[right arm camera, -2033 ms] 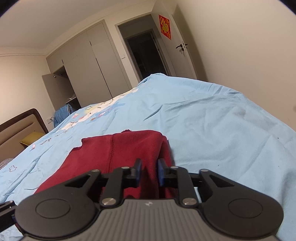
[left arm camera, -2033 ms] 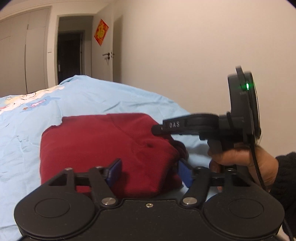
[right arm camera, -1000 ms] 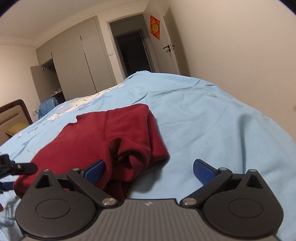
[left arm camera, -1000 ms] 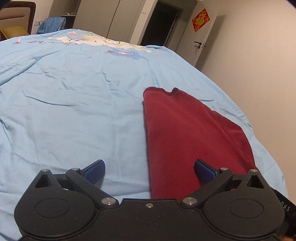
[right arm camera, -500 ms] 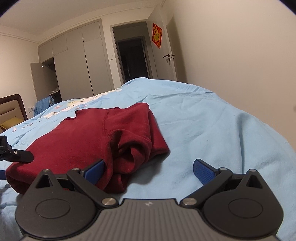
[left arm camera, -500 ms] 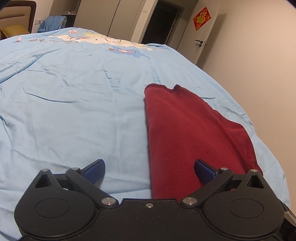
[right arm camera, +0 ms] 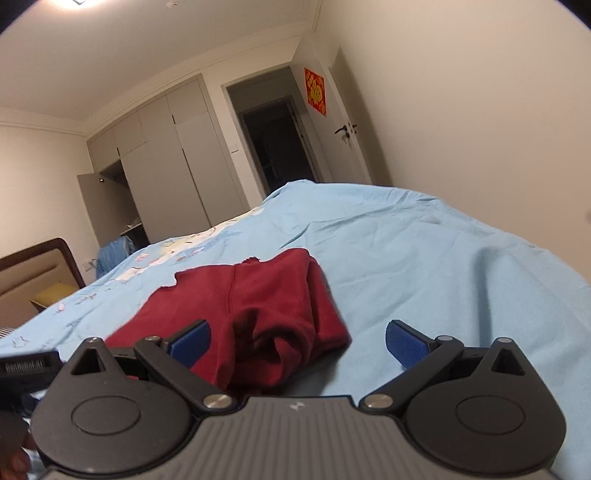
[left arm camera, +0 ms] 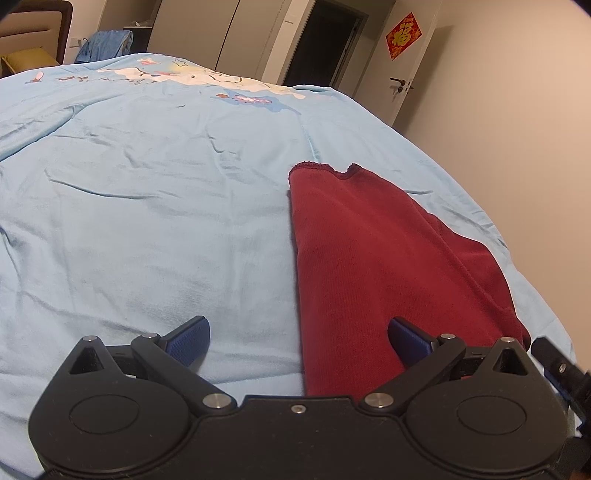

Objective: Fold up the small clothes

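With both the left gripper [left arm camera: 298, 341] and right gripper [right arm camera: 297, 341] gaping wide and empty, pinch the red garment [left arm camera: 388, 254] at its bunched 6 o'clock end [right arm camera: 284, 343] and smooth that lump flat on the blue bedspread [left arm camera: 147, 206] before folding

A red diamond door sign [left arm camera: 403, 36] carries the gold character 福; other lettering is blurred.

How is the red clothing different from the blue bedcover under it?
The red garment is dark, plain and folded into a small, thick pile; the blue bedcover is pale, spread wide and flat. The bedcover has cartoon pictures at its far end; the garment has none. Both are soft cloth with wrinkles.
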